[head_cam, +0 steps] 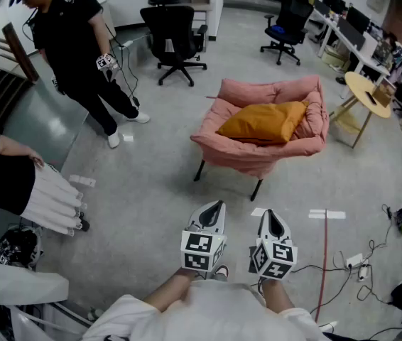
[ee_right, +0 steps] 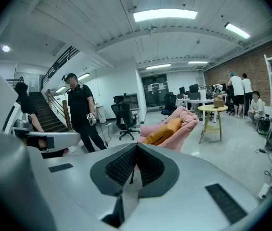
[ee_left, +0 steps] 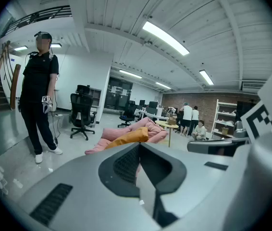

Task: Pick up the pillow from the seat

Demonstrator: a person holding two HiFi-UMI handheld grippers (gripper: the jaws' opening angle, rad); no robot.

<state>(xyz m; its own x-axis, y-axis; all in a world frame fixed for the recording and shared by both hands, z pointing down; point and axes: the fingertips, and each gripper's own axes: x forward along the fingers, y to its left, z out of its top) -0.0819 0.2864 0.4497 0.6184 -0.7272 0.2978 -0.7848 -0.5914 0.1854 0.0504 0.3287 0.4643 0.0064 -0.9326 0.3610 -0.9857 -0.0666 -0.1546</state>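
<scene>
Both grippers held short of the pink armchair (head_cam: pixel 258 158), with the orange pillow (head_cam: pixel 265 121) on its seat.
The head view alone shows the floor layout: left gripper (head_cam: pixel 215 208) and right gripper (head_cam: pixel 270 215) side by side, well apart from the armchair, with cables (head_cam: pixel 361 261) at the right. The gripper views alone show the ceiling lights (ee_right: pixel 165 15) and the brick wall (ee_left: pixel 208 102) with people standing by it. On both grippers the jaws are together and hold nothing. The pillow is plump and creased, and it lies tilted against the backrest.
</scene>
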